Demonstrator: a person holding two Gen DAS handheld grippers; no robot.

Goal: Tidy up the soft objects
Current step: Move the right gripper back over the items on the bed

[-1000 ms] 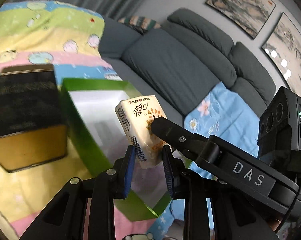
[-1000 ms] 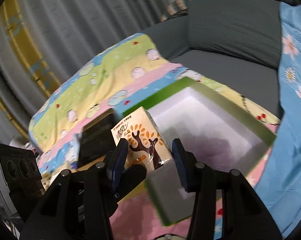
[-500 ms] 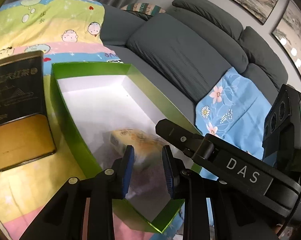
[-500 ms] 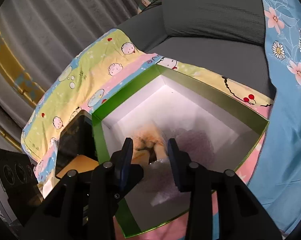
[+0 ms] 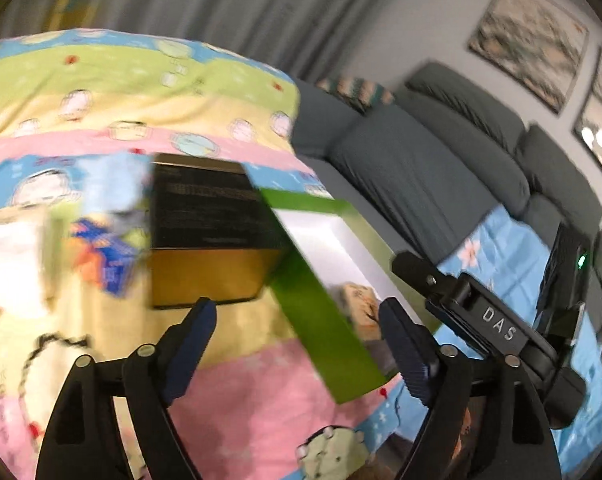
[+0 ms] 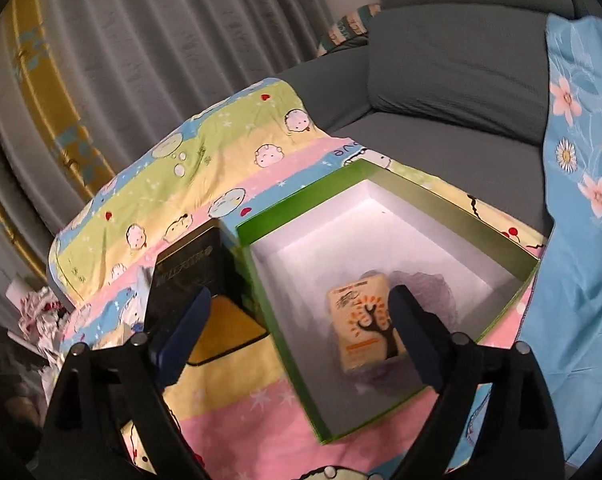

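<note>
1. One tissue pack (image 6: pixel 364 326) lies flat on the white floor of the green box (image 6: pixel 285 328), with its orange-and-black tree print facing up; judged from this, the step of placing it is done

2. The right gripper (image 6: pixel 301 332) hangs above the box with its jaws opening wide; the pack shows between them but below, and neither pad touches it, so it holds nothing

3. The left gripper (image 5: pixel 297 344) is also opening its jaws, and nothing sits between them; its view is smeared by motion, and it looks across the near green wall of the box (image 5: pixel 321 320) toward the left part of the blanket (image 5: pixel 237 384)

4. In the left view the same pack (image 5: pixel 359 304) peeks over the box wall, which confirms it is inside and not on the rim

5. Left of the box and touching or just beside its wall stands a black-and-gold box (image 5: pixel 213 236); it looks rigid, so it is probably not one of the soft things to sort

6. Further left, some blurred items (image 5: pixel 105 256) in blue, orange and white lie on the blanket; they may be more soft packs, but the blur makes it impossible to tell what they are or how many

7. Most of the green box is bare, so there is room for more; my reading is that the task is at an early or middle stage, and the likely remaining work is fetching those leftover items and setting them beside the pack
</note>
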